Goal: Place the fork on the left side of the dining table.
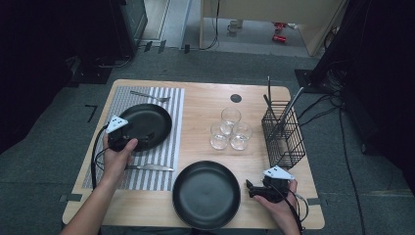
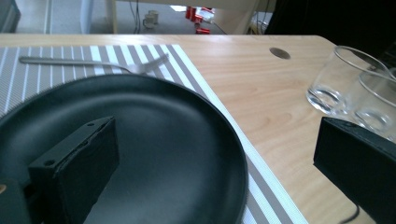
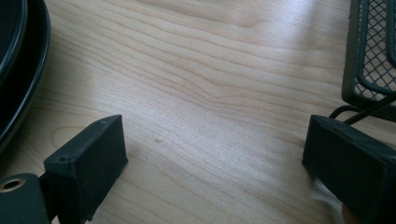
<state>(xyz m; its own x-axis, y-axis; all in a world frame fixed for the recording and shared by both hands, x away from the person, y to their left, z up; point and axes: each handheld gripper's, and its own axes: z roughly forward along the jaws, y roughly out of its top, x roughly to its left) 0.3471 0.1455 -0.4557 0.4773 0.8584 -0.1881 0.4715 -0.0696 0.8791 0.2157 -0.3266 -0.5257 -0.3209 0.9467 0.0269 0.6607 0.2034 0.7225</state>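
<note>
Left gripper (image 1: 142,138), jaws spread, straddles the round black plate's (image 1: 159,117) rim to grasp it; right gripper (image 1: 250,188) rests open at the tabletop's (image 1: 205,100) near edge.

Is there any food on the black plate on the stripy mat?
No, it's empty. The black plate on the striped mat shows a bare dark inside, and the left gripper has one open jaw over it.

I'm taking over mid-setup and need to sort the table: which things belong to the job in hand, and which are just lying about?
In the job:
- left gripper, open over the black plate on the striped placemat
- right gripper, open beside the second black plate

Lying about:
- fork
- knife
- three glasses
- wire basket
</note>
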